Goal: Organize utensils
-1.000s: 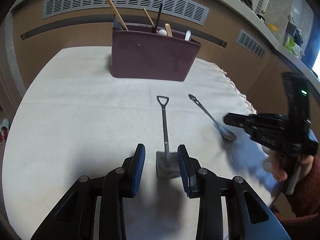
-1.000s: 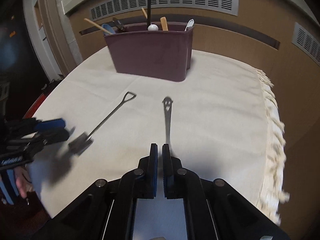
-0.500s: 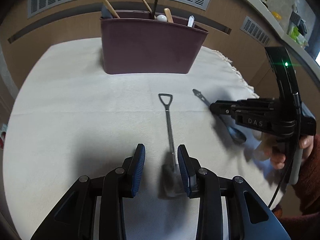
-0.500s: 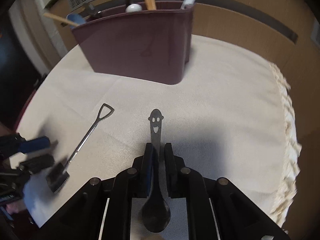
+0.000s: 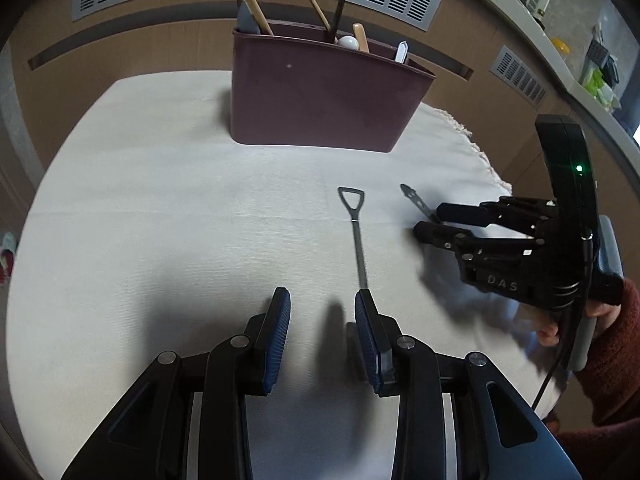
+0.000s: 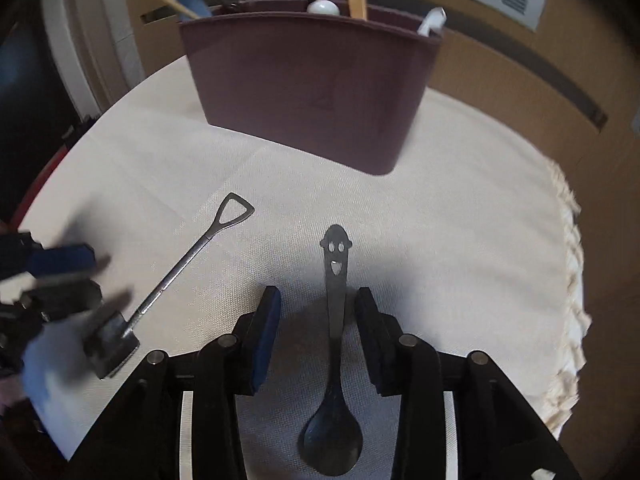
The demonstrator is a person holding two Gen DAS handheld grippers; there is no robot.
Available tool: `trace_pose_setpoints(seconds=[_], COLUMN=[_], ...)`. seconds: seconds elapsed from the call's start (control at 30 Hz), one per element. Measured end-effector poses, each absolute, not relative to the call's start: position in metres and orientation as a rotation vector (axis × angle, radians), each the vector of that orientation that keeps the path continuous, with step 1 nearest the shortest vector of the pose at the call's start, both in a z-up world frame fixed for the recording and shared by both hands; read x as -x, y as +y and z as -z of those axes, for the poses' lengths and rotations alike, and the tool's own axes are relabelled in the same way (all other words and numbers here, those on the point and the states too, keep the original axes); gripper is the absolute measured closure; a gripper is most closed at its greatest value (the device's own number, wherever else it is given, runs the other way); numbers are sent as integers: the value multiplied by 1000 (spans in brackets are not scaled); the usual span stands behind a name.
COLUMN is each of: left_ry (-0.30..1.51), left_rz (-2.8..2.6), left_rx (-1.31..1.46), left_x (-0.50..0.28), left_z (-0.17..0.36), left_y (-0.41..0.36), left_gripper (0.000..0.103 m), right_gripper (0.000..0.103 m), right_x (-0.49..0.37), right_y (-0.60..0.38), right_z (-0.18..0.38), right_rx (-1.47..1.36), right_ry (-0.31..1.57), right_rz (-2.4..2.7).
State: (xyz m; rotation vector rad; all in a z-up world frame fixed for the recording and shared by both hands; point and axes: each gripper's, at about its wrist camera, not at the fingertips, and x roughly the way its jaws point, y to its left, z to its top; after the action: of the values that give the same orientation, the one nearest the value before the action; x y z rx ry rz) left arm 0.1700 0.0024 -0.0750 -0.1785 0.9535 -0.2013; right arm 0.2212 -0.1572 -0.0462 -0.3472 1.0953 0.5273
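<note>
Woven cream cloth [image 6: 460, 216] covers our bench, fringed along its right edge. At the back stands a smooth maroon caddy [image 5: 320, 100] holding upright utensils; bare cloth lies open before it. Our left gripper [image 5: 322, 312] hangs apart, gripping nothing, its right finger over the shovel spoon [image 5: 358, 240]. Our right gripper [image 6: 316, 304] is opening, the smiley spoon [image 6: 335, 320] lying flat between its pads, untouched.

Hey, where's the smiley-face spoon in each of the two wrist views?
Left wrist: smiley-face spoon at right of centre, only its handle end showing beyond the right gripper.
Right wrist: bottom centre, lying between the opening jaws, untouched.
Shared landmark: maroon utensil holder at the table's far side.
</note>
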Motion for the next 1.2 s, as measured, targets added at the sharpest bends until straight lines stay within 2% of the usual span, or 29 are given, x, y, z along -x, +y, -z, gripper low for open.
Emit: trace_pose_setpoints(seconds=[0.07, 0.1, 0.13, 0.17, 0.2, 0.53, 0.7, 0.77, 0.93, 1.07, 1.2], left_ry=[965, 968, 965, 954, 948, 908, 923, 925, 916, 916, 924], left_rz=[198, 210, 223, 239, 248, 187, 113, 87, 51, 92, 232], left_rx=[160, 161, 167, 177, 181, 69, 49, 29, 62, 59, 224], left_x=[-165, -162, -158, -152, -149, -135, -150, -152, -162, -164, -159], left_z=[74, 74, 74, 74, 75, 94, 95, 95, 97, 96, 87], left_y=[4, 4, 3, 0, -4, -64, -73, -80, -89, -86, -58], left_gripper=[68, 68, 68, 68, 68, 67, 66, 61, 53, 52, 52], right_gripper=[72, 76, 89, 96, 98, 97, 97, 97, 95, 93, 93], right_x=[-219, -220, -219, -219, -219, -189, -175, -169, -156, -151, -127], right_y=[-162, -167, -175, -181, -188, -230, -236, -243, -269, -284, -284], right_z=[46, 46, 45, 45, 44, 34, 18, 13, 9, 21, 29], right_rx=[346, 314, 290, 281, 277, 149, 215, 211, 122, 59, 50], right_ry=[1081, 1088, 1090, 1090, 1091, 1076, 994, 974, 967, 1020, 1048], right_rz=[-547, -558, -555, -539, -522, -488, -423, -397, -411, -445, -507])
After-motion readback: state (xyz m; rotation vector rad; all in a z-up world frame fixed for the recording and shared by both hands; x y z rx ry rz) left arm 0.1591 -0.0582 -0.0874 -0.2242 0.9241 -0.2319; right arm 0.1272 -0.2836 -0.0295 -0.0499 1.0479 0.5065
